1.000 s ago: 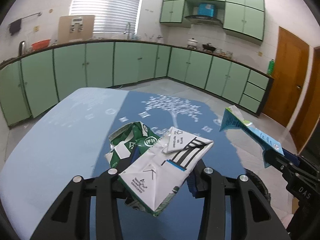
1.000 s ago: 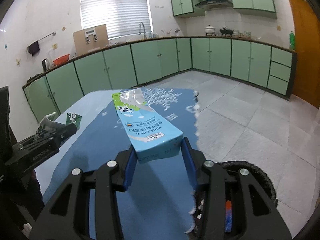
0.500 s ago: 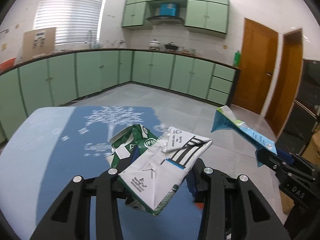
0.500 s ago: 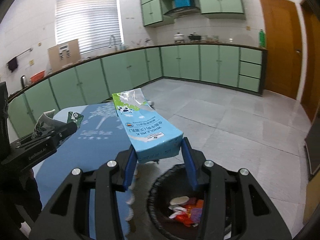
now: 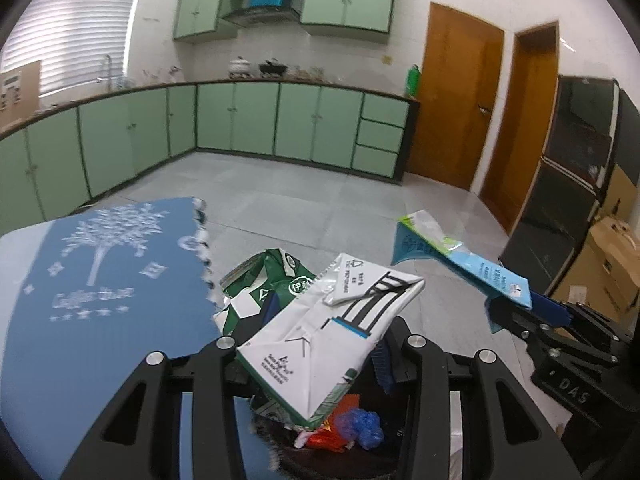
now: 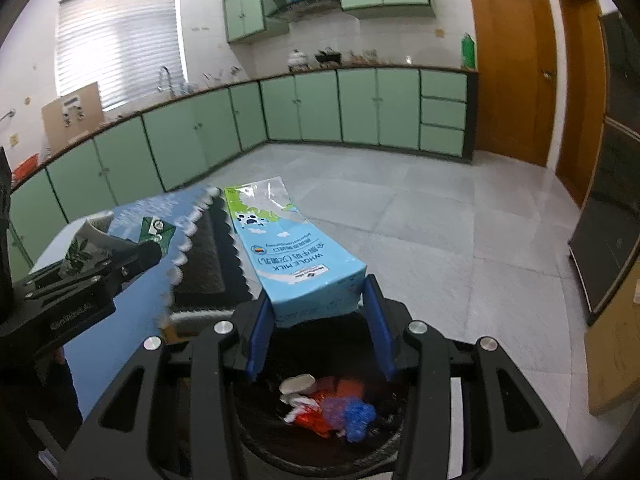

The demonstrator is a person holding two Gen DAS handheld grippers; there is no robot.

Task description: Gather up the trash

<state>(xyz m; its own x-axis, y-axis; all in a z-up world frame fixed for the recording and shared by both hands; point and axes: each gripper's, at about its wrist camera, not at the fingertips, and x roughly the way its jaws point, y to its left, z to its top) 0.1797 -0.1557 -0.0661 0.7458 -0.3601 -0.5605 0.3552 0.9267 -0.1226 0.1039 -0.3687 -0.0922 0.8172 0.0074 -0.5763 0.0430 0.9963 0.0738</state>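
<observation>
One table (image 5: 100, 280) with a blue tree-print cloth stands beside one black trash bin (image 6: 320, 446) on the floor. The bin holds mixed red, blue and white scraps. Two grippers are present, each carrying cartons. The left gripper (image 5: 308, 340) is clamped on two crushed cartons: one white carton (image 5: 328, 332) in front, one green carton (image 5: 264, 284) behind it, both held above the bin's edge. The right gripper (image 6: 316, 312) is closed on one blue whole-milk carton (image 6: 288, 256), which tilts forward and upward directly over the bin opening. Both grippers point toward the green cabinets (image 6: 320, 108).
</observation>
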